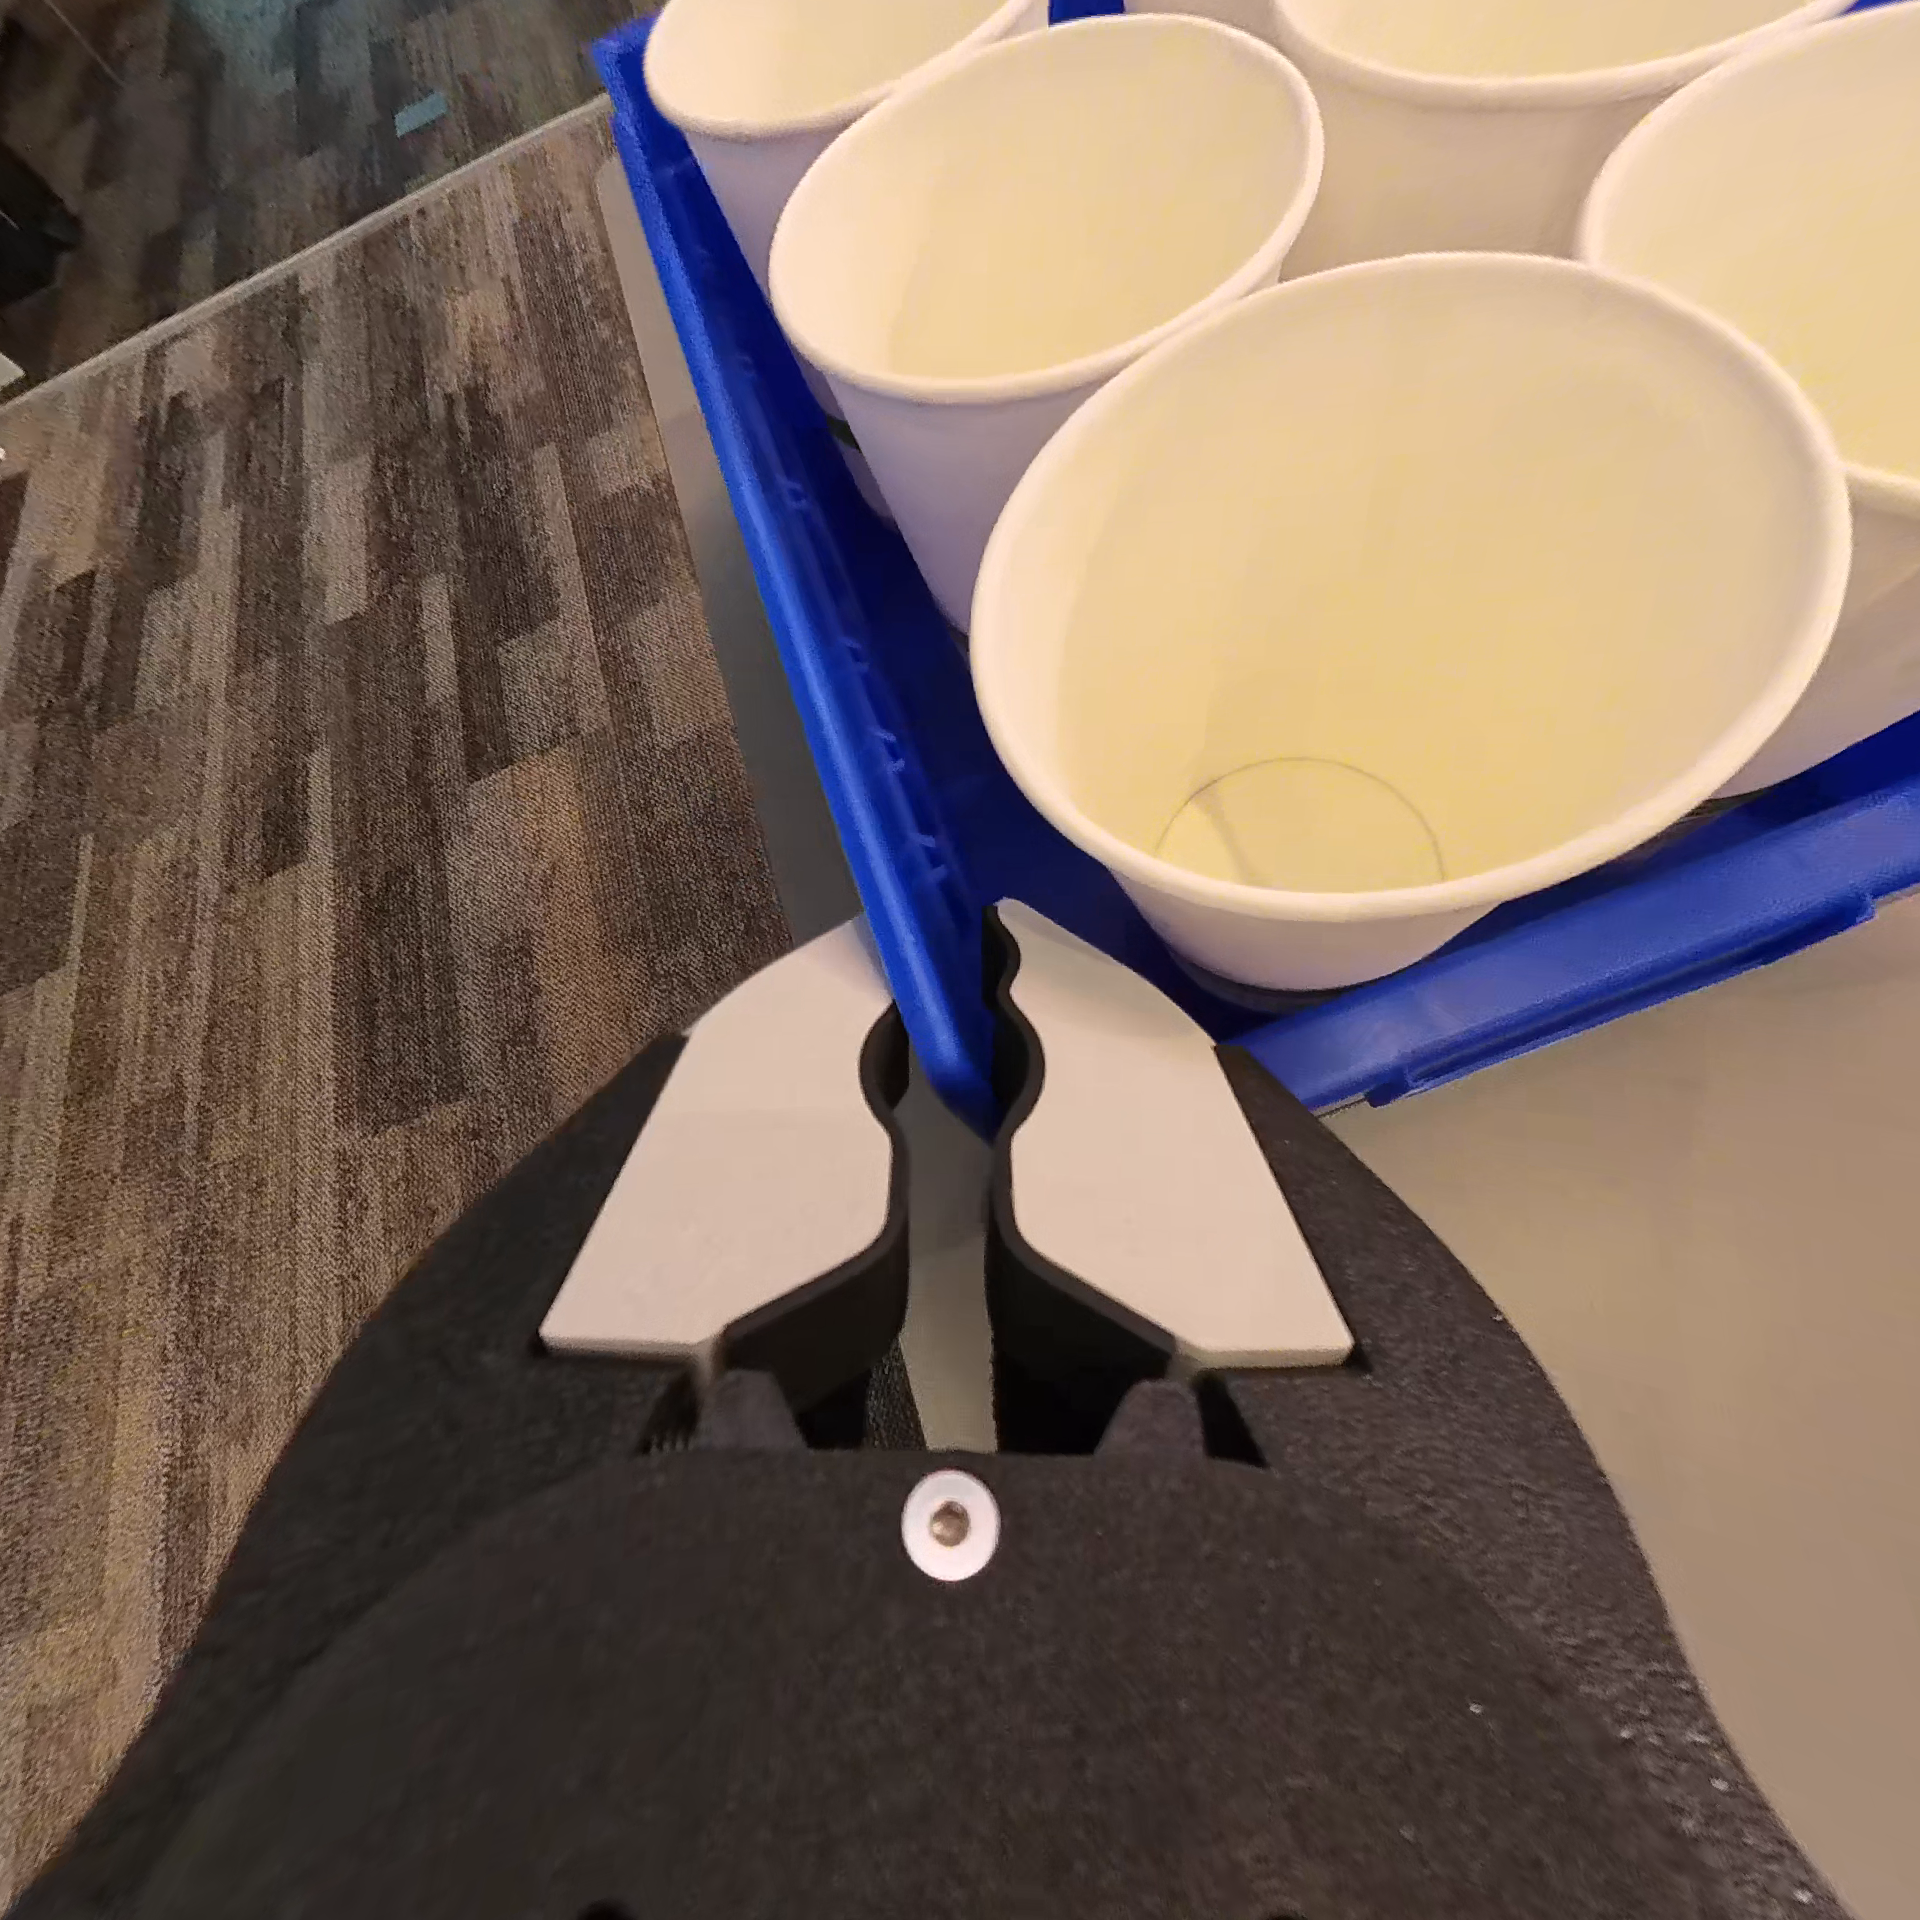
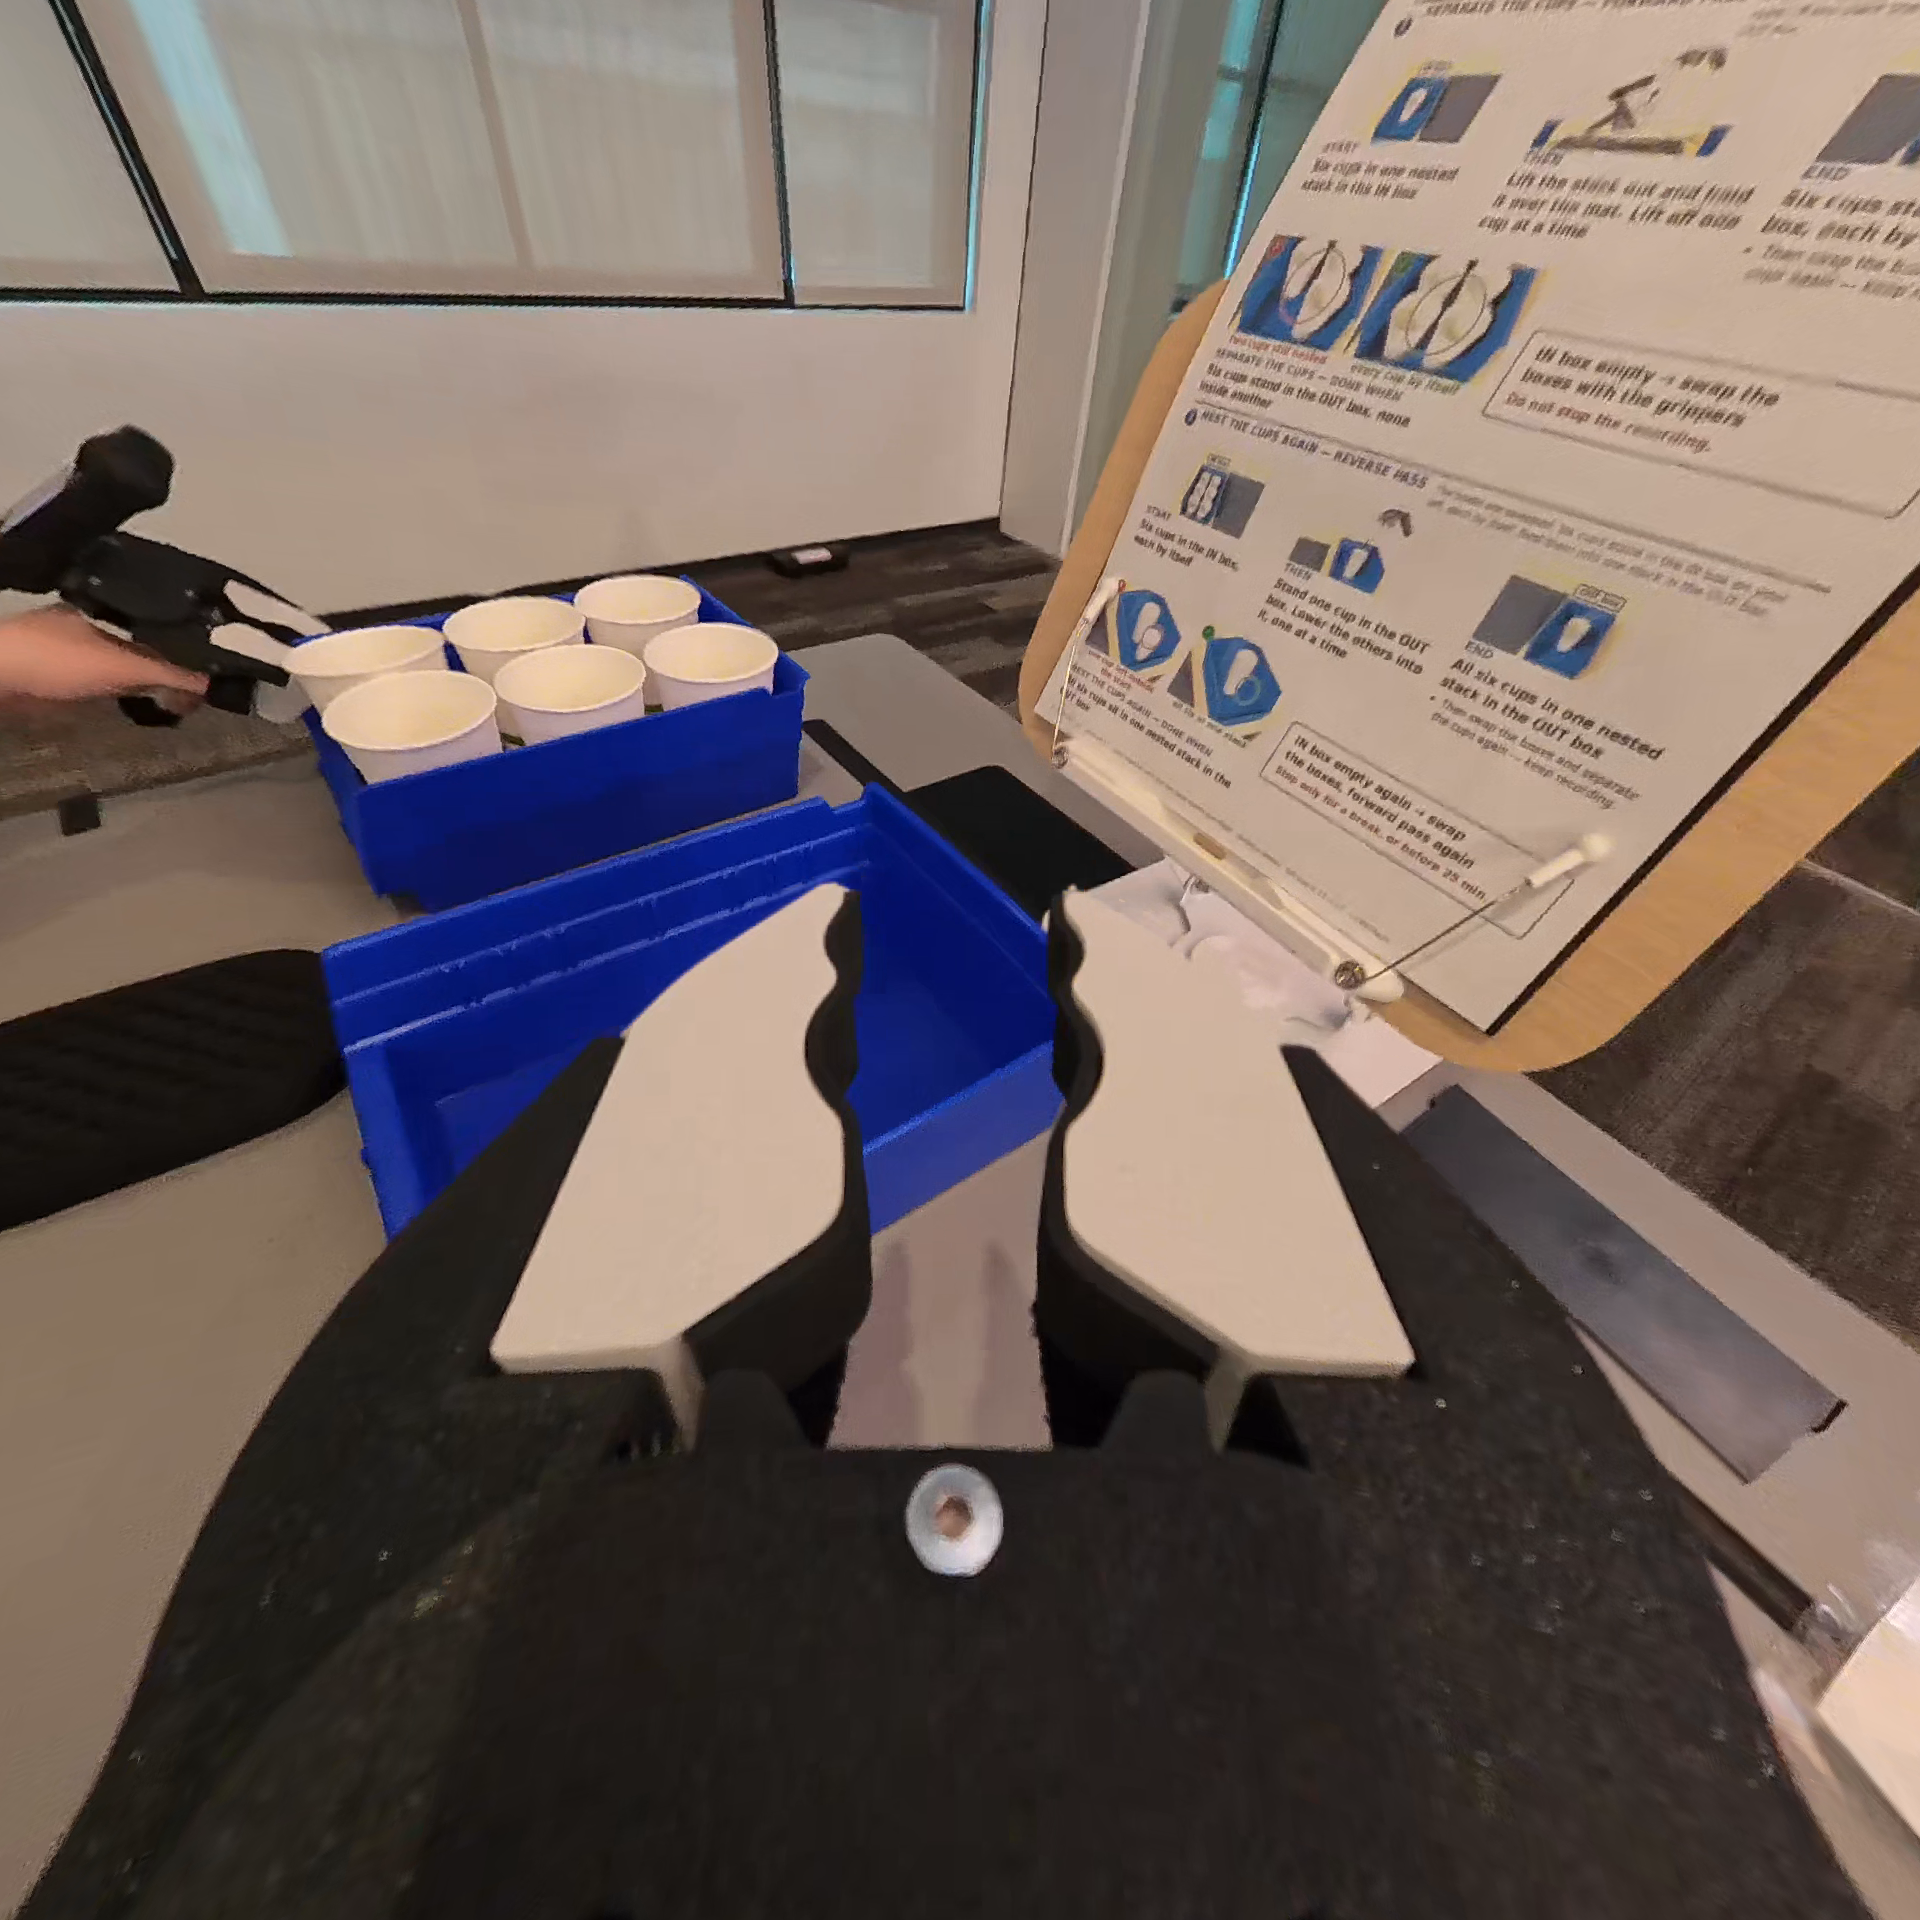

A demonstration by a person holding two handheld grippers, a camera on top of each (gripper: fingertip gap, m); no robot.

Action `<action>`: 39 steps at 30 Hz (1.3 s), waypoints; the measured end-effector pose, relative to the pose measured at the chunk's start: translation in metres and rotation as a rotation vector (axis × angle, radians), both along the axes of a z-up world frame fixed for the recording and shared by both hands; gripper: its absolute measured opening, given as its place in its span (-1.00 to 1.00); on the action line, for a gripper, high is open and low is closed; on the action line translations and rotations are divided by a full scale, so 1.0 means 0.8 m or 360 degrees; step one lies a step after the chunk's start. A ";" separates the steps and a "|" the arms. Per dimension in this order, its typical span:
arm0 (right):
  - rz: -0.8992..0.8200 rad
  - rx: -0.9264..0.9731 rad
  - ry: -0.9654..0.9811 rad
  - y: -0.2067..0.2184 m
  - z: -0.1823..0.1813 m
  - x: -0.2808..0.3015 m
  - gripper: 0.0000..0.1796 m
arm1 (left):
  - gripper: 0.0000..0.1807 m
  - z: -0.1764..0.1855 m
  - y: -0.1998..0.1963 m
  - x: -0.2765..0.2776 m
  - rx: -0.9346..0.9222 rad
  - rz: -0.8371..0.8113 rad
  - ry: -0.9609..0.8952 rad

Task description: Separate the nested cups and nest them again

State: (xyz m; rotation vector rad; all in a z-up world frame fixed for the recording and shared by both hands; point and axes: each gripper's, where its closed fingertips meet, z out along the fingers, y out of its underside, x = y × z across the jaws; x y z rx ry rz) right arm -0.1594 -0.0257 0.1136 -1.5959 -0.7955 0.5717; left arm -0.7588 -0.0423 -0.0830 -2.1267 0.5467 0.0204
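Observation:
Several white paper cups (image 1: 1413, 623) stand separately, mouths up, in a blue bin (image 1: 831, 623). My left gripper (image 1: 925, 925) is shut on the near left corner of this bin's wall, with the blue rim between its fingers. In the right wrist view the same cups (image 2: 566, 686) fill the far blue bin (image 2: 582, 800), and the left gripper (image 2: 249, 634) sits at its left end. A second blue bin (image 2: 520, 997) stands nearer and is empty. My right gripper (image 2: 954, 914) is open and empty, just above that bin's near right part.
An instruction board (image 2: 1507, 520) on a wooden stand leans at the right. A black mat (image 2: 997, 831) lies behind the empty bin. A person's dark sleeve (image 2: 156, 1070) lies left of it. The table edge (image 1: 665, 436) runs beside the cup bin, with carpet floor (image 1: 312, 675) below.

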 end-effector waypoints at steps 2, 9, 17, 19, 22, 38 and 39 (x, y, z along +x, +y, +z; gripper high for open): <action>0.0033 -0.0065 -0.0008 -0.001 -0.017 0.001 -0.63 | -0.89 0.000 -0.001 0.000 -0.0026 0.0003 0.0019; 0.0016 -0.0158 -0.0174 0.011 -0.058 0.008 -0.63 | -0.88 -0.001 -0.013 -0.003 -0.0042 -0.0027 0.0051; 0.0099 -0.0223 -0.0279 0.026 -0.054 -0.007 -0.60 | -0.87 -0.001 -0.027 -0.010 -0.0047 0.0026 0.0042; 0.0123 -0.0224 -0.0306 0.023 -0.058 -0.011 -0.58 | -0.73 0.002 -0.033 -0.015 -0.0034 0.0069 0.0075; 0.0180 -0.0191 -0.0284 0.014 -0.069 -0.019 -0.60 | -0.61 0.016 -0.053 -0.027 0.0036 0.0100 0.0188; 0.0304 -0.0439 -0.0185 0.008 -0.095 -0.012 -0.59 | -0.75 0.058 -0.076 0.097 -0.0106 -0.0721 0.0617; 0.0301 -0.0447 -0.0181 0.008 -0.096 -0.011 -0.59 | -0.76 0.054 -0.076 0.097 -0.0151 -0.0726 0.0567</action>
